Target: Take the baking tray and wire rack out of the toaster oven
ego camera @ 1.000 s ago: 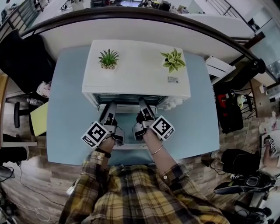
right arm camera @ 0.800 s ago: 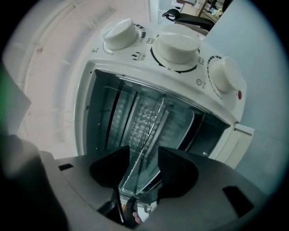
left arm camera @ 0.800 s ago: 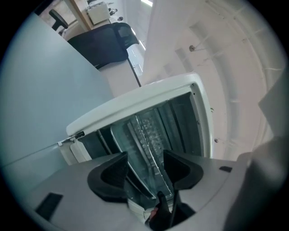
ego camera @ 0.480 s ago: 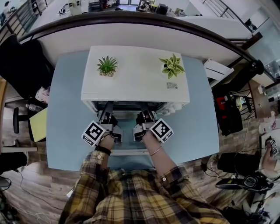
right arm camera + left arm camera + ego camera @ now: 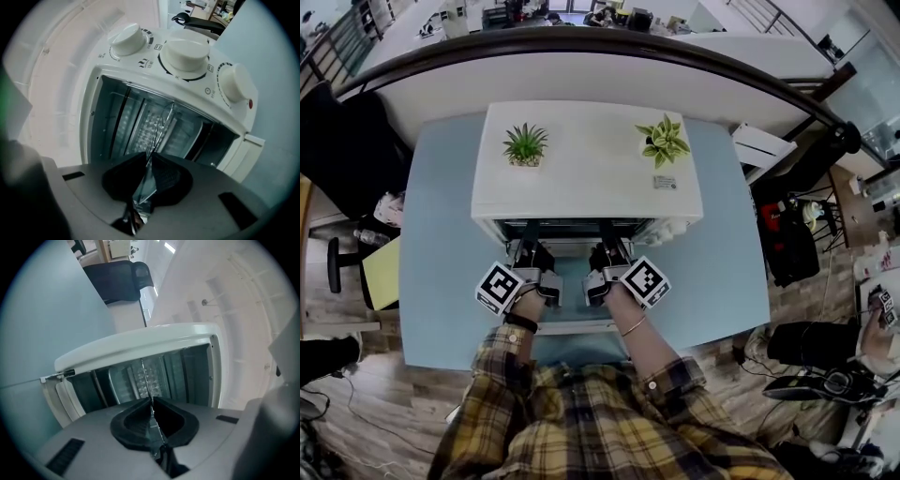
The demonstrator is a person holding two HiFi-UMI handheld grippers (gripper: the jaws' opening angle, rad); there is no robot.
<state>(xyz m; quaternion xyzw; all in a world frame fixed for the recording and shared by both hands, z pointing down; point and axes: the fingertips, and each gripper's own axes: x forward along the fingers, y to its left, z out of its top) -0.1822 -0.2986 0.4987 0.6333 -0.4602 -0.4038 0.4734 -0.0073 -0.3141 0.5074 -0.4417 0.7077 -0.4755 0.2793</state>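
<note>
We stood at the pale blue table (image 5: pixel 441 281) with both arms reaching level into the mouth of the white toaster oven (image 5: pixel 586 178). Its door (image 5: pixel 573 281) was open and lay flat under our hands. Two small potted plants (image 5: pixel 524 145) sat on its top, well apart.

The left gripper (image 5: pixel 151 404) was clenching. Its dark pads were closing onto a thin metal edge (image 5: pixel 146 378) that ran straight back into the oven, and they pinched it between them. We could not tell whether that edge belonged to the rack or the tray.

The right gripper (image 5: pixel 149 161) was clenching too, below the three round knobs (image 5: pixel 187 54). Its pads gripped the front of the wire rack (image 5: pixel 161 124), which sat inside the oven with its wires leading back over the ribbed floor. A shiny flat strip (image 5: pixel 146 187) lay between those pads beside the wire. We could not tell whether this was the baking tray.
</note>
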